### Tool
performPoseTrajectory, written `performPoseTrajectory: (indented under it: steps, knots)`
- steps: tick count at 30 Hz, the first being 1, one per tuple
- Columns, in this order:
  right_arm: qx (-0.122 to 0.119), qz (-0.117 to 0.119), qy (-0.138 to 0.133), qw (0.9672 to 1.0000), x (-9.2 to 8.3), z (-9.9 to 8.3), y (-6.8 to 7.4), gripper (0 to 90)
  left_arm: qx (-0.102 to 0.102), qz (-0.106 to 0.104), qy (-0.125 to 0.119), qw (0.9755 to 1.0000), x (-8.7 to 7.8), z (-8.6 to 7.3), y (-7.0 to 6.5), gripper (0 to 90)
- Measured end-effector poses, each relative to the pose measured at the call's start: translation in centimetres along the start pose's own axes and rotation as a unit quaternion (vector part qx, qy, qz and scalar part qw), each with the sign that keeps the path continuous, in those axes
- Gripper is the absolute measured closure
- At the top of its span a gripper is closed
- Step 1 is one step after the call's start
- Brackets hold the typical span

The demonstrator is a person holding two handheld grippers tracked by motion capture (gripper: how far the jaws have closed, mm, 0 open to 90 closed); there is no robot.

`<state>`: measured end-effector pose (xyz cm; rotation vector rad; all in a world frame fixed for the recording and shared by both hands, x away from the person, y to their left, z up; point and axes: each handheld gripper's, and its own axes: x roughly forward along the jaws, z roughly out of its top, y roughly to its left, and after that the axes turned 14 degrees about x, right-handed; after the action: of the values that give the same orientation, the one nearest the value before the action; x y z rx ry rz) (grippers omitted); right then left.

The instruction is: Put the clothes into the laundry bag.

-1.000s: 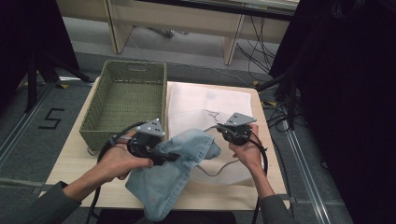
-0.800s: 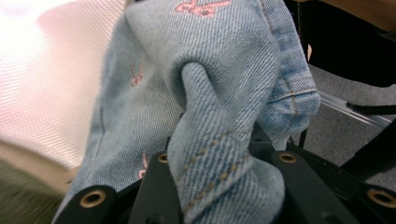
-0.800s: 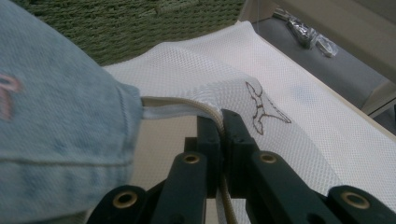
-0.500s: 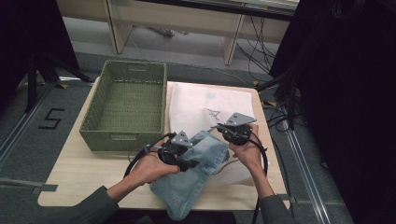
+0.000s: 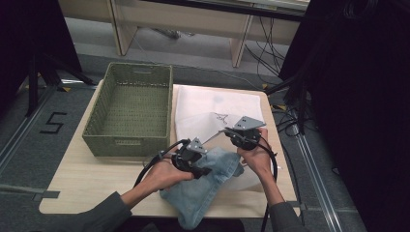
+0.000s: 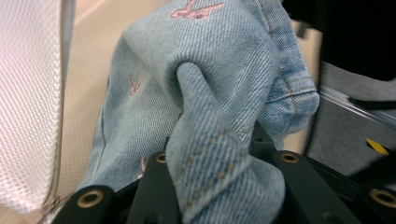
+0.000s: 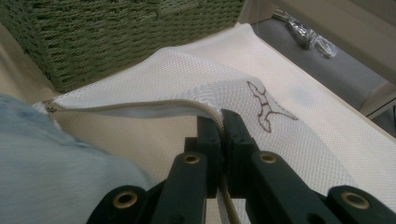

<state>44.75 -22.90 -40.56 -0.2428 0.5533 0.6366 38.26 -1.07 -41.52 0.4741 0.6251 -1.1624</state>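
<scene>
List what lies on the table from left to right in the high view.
Green basket → left gripper on the jeans → right gripper holding the white mesh bag.

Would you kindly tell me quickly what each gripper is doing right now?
Left gripper: shut on the light blue denim garment.
Right gripper: shut on the zipped edge of the white mesh laundry bag.

Basket: green wicker, placed on table, left side.
Table: light wood.
Floor marking: numeral 5.
</scene>
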Motion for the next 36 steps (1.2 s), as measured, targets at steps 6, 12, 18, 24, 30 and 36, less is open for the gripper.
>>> performPoseTrajectory:
  steps: [6,12,18,24,30,36]
  knots:
    - [-0.012,0.009,-0.001,0.9999,0.1,0.2,0.4,87.9,-0.008,0.011,0.033,0.9994,2.4,-0.1,1.8,71.1]
    - [-0.008,0.012,-0.001,0.9999,-0.1,0.3,0.6,88.0,-0.010,0.015,0.059,0.9981,4.7,-0.8,2.5,69.8]
    - [-0.007,0.014,-0.004,0.9999,-0.1,0.3,0.5,88.0,-0.063,0.008,0.022,0.9977,5.0,-0.7,2.3,58.9]
    - [-0.001,0.018,0.000,0.9998,0.0,0.2,0.5,88.0,-0.040,-0.011,0.006,0.9991,2.3,0.2,2.2,32.2]
    - [0.002,0.015,-0.005,0.9999,-0.1,0.2,0.5,88.0,-0.023,-0.002,-0.005,0.9997,-1.6,0.7,3.0,24.4]
    - [-0.008,0.021,-0.005,0.9997,-0.1,0.6,0.9,88.0,0.000,0.067,0.003,0.9978,-1.7,0.0,6.2,35.1]
